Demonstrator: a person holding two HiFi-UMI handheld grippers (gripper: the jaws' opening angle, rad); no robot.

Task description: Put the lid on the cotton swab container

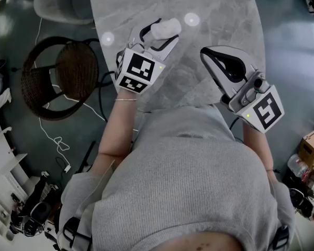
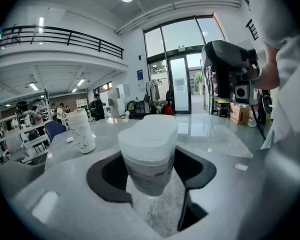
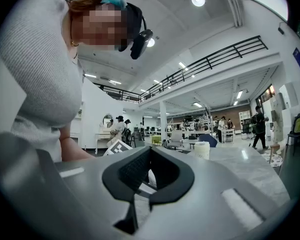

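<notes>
Head view: my left gripper held the cotton swab container, and from above I saw mostly its pale lid. It was over the marble tabletop, inboard of the left edge. The right gripper hung nearer the right edge with its jaws together and nothing in them. A wicker chair stood on the floor off the left edge, well apart from both tools.

Left gripper view: the jaws stood wide around the cotton swab container, pads against its sides. The frosted lid looked seated on top, so I judged the capping done or nearly so. I could not tell whether the base touched the marble. The next move called for setting it down upright and checking the lid sat flush. A white jar stood to the left, far enough off to leave room.

Right gripper view: closed and empty, pointing across bare marble toward the left gripper's marker cube, with the white jar farther out.
</notes>
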